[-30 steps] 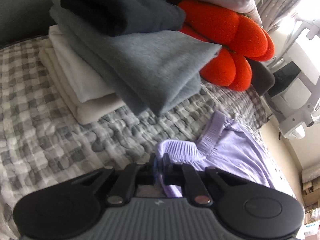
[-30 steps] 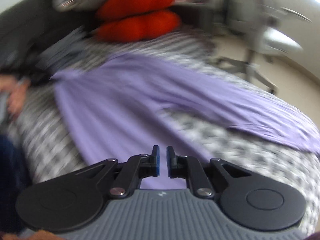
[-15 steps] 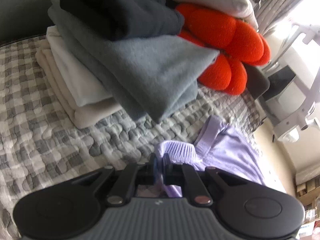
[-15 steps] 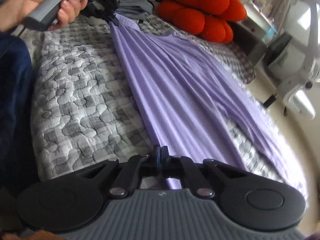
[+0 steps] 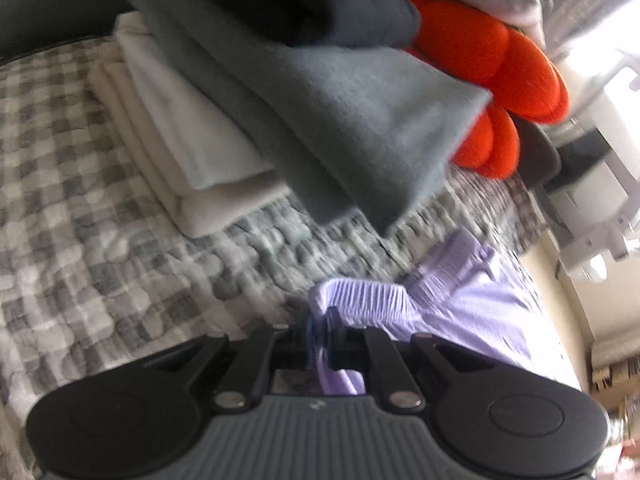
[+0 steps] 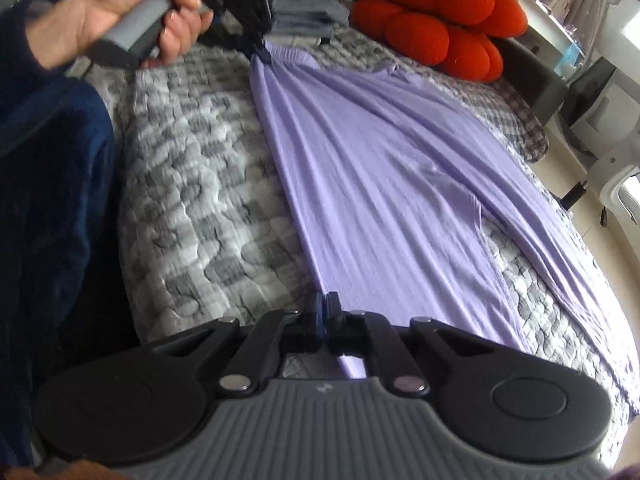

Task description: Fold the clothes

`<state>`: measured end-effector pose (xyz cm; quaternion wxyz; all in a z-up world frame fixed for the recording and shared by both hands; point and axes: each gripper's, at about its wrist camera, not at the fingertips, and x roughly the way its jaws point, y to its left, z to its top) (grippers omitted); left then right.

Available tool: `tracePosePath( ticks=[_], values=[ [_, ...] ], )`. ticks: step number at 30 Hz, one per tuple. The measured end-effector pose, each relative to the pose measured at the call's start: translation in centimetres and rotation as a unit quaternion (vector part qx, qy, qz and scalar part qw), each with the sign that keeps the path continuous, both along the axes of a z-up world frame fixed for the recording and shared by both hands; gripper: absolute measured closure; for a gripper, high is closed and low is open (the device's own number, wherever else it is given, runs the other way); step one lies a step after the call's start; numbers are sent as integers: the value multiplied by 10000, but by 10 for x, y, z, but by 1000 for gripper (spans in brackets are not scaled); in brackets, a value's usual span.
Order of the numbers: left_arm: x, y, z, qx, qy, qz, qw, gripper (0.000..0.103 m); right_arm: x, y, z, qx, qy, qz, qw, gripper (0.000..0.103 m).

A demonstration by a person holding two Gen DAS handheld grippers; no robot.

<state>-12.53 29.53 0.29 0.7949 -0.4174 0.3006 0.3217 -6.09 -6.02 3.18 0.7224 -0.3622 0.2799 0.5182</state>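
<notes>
- Quilted grey checked bedspread (image 6: 192,184) as work surface, covering the whole bed
- Lilac trousers (image 6: 380,152) stretched along bedspread, elastic waistband (image 5: 360,300) at far end near stack, legs running back toward right wrist camera, second leg splayed off toward bed edge
- Stack of folded clothes (image 5: 248,92) just past waistband: cream at bottom, grey fleece over it, dark item on top; grey fleece corner overhanging close to waistband
- Orange cushion (image 6: 436,20) behind stack, well apart from trousers
- Left hand (image 6: 120,20) wrapped around grey handle of left gripper
- Left gripper (image 5: 320,336) clamped tight on waistband corner, lilac fabric bunched between fingers and trailing below them
- Right gripper (image 6: 325,308) closed down on edge of near trouser leg, fabric pinched, no visible gap between blue pads (image 6: 318,312)
- Likely step: tensioning trousers flat between both grips ahead of first fold
- Risk: thin slippery-looking fabric, small bite on right side, likely to slide out under more tension
- Risk: uneven pull setting long diagonal creases, already showing along the leg, into the fold
- Risk: left gripper travelling farther and nudging overhanging grey fleece, toppling stack
- Risk: splayed second leg near bed edge dragging off and skewing alignment
</notes>
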Motion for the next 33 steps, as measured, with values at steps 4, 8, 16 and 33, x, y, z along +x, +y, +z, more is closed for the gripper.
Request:
tracePosePath(
  ticks=[4,8,16,33],
  values=[
    [-4,-3,3,41,-18,153,9999,89,5,-12,7,145,61,-102,9998,82],
    [-9,-4,7,268,-38,259,9993,89,17,-41,22,521,-103,-479,9974,54],
    [-16,1,7,29,-131,448,9989,89,55,-211,27,1360,143,-3790,9152,53],
    [-11,-3,3,268,312,426,9982,89,81,-377,-44,3732,2730,-7124,5279,52]
  ],
)
